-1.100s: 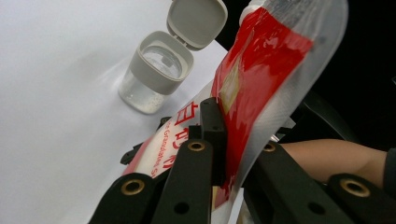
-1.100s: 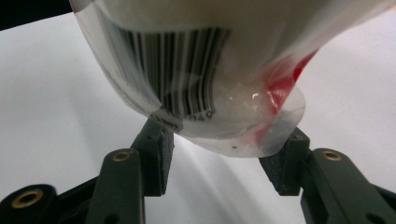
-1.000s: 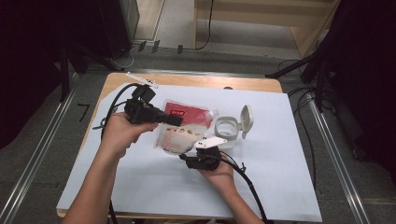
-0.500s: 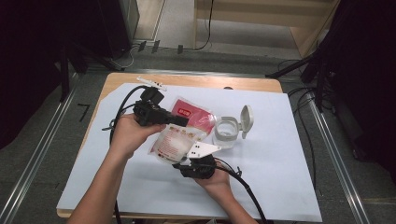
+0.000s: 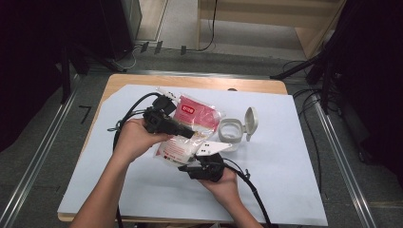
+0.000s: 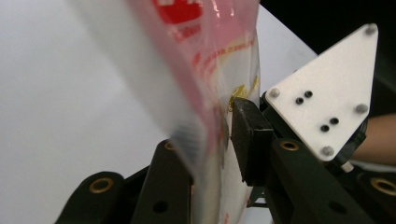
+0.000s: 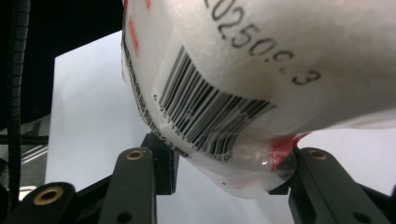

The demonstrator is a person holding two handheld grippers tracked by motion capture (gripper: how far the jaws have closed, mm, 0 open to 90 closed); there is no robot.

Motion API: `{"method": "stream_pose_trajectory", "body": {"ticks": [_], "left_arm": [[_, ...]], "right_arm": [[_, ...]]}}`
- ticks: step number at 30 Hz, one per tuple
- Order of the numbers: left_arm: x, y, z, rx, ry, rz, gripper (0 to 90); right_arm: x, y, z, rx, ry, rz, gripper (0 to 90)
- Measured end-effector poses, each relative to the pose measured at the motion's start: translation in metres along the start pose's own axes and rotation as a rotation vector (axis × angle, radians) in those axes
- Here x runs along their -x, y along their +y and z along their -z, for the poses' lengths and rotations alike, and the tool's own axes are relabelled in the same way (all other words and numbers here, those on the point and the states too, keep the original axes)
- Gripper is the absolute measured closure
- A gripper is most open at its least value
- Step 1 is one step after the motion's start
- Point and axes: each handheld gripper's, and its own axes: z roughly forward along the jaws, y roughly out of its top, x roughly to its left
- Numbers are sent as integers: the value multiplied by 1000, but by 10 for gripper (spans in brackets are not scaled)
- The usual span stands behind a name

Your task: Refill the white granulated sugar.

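Observation:
A clear plastic bag (image 5: 186,145) with a red label and white powder inside is held tilted above the table. My left gripper (image 5: 192,135) reaches in from the left over its upper part. In the left gripper view the bag's film (image 6: 196,56) still runs between the jaws (image 6: 210,149), which have just been opening and stand loosely around it. My right gripper (image 5: 184,164) comes from below. Its jaws (image 7: 224,172) have been closing and now pinch the bag's bottom corner (image 7: 261,60) beside the barcode. The right gripper's grey plate (image 6: 327,93) shows close behind the bag.
A small clear container (image 5: 231,130) with its flip lid (image 5: 250,123) standing open sits just right of the bag. A white sheet (image 5: 285,180) covers the wooden table (image 5: 142,81). Black cables trail from both grippers.
The bag has been lifted and tipped toward the person. The left gripper has slid down and right along it, and the right gripper has closed on the bag's lower corner.

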Motion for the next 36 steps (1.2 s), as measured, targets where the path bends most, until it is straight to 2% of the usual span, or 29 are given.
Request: {"method": "stream_pose_trajectory", "body": {"ticks": [3, 6, 7, 8, 10, 11, 13, 18, 19, 21, 22, 23, 25, 29, 32, 33, 35, 36], "left_arm": [[0, 0, 0, 13, -15, 1, 835], [-2, 0, 1, 7, -59, 35, 876], [-2, 0, 1, 7, -59, 35, 882], [-4, -1, 1, 9, -87, 67, 892], [-5, -1, 1, 48, -100, 96, 900], [-7, -1, 2, 62, -128, 111, 900], [-6, -1, 1, 68, -129, 124, 900], [-3, 0, -6, 48, -139, 158, 900], [-1, 0, -8, 43, -122, 148, 900], [3, 1, -14, 31, -122, 155, 900], [4, 2, -15, 38, -110, 156, 900], [4, 2, -17, 33, -120, 164, 900], [6, 3, -18, 42, -103, 167, 900], [12, 6, -17, 71, -47, 109, 895], [18, 8, -13, 87, -35, 72, 827], [18, 8, -13, 87, -35, 72, 807], [22, 9, -9, 104, -6, 10, 778], [22, 9, -8, 102, -4, 8, 770]], "right_arm": [[1, 0, 0, 5, 16, -14, 569], [0, 0, -1, 10, 15, -10, 565], [-1, 0, -2, 12, 13, -8, 563], [-3, -1, -3, 11, 4, -4, 559], [-4, -1, -4, 15, -1, -9, 547], [-4, -1, -3, 23, -15, -12, 542], [-4, -1, -3, 27, -50, -10, 527], [-14, -5, -13, 8, -165, 68, 428], [-14, -6, -15, 4, -177, 66, 437], [-13, -8, -17, 8, -171, 34, 459], [-13, -8, -18, 3, -177, 19, 460], [-12, -8, -19, 2, -185, 8, 461], [-12, -8, -18, -3, -190, -6, 508], [-13, -6, -14, 14, -152, -45, 569], [-14, -4, -11, 45, -120, -73, 578], [-14, -3, -10, 56, -99, -80, 579], [-15, -2, -8, 63, -73, -103, 580], [-15, 0, -7, 62, -58, -118, 580]]}}
